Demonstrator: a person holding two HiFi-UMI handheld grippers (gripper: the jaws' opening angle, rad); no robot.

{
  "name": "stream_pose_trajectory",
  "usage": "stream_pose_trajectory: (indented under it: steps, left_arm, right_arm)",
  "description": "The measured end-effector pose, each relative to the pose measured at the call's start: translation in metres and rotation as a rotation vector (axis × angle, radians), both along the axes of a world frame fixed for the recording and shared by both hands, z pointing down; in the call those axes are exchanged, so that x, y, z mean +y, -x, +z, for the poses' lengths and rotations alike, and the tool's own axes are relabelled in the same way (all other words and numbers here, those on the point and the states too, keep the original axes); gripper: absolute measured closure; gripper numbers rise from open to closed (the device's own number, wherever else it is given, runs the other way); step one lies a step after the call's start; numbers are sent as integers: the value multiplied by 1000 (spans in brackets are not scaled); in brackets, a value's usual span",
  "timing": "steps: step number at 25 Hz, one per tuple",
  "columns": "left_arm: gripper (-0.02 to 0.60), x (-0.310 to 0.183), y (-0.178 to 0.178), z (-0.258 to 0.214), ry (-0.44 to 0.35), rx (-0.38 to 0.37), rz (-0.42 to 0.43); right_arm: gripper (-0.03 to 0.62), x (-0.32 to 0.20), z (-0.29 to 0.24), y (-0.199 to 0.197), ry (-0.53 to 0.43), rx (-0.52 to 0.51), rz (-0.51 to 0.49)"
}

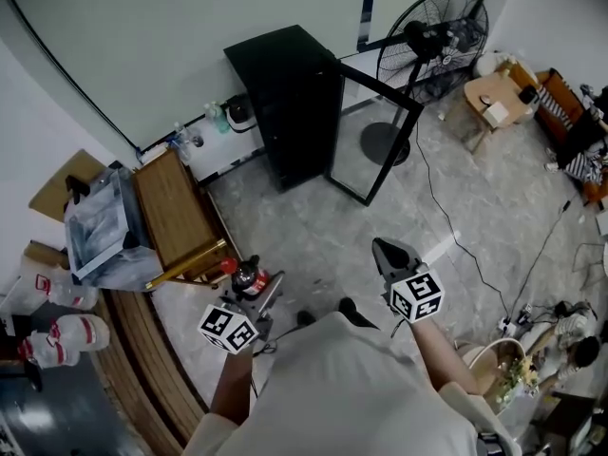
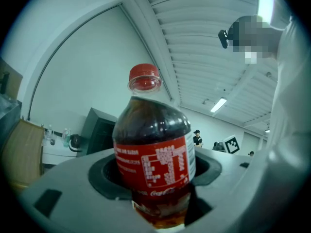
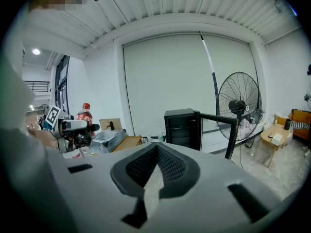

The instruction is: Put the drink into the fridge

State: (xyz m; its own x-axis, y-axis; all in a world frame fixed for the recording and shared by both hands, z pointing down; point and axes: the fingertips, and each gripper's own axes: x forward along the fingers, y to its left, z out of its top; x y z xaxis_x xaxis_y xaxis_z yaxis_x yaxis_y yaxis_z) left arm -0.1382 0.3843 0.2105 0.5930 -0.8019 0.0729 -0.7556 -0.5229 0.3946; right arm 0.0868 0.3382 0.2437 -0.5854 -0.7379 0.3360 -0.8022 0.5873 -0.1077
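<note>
The left tool (image 1: 249,300) holds the cola bottle (image 2: 154,159) upright, its jaws set wide around the red label band, with the red cap on top. The bottle is low and left of centre in the head view, carried in front of the person, well apart from the fridge (image 1: 285,103). The right tool (image 3: 153,177) has its jaws closed together with nothing between them.

Dark drink fills the bottle up to the shoulder, so it probably has some weight. The plastic wall should give a little under pressure, and the glossy label looks slippery. The present hold on the straight label section seems the soundest place. The neck is too narrow for these pads, and the weight would swing below it.

The black fridge stands at upper centre of the head view. Its glass door (image 1: 375,136) is swung open towards the right, so the opening looks reachable from the front. The pale floor between the person and the fridge is bare. A pedestal fan (image 1: 432,41) stands just beside the open door, and a black cable (image 1: 446,226) runs across the floor on the right. Both are worth avoiding on the approach. A wooden worktop (image 1: 176,217) lies at the left, near the bottle.
</note>
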Motion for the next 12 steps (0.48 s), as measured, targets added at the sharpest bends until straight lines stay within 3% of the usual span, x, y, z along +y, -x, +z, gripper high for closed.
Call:
stream_pose_trajectory:
  steps: [12]
  left_arm:
    - [278, 4, 18, 4, 0, -1, 62]
  right_arm:
    - [599, 7, -1, 21, -16, 18, 41]
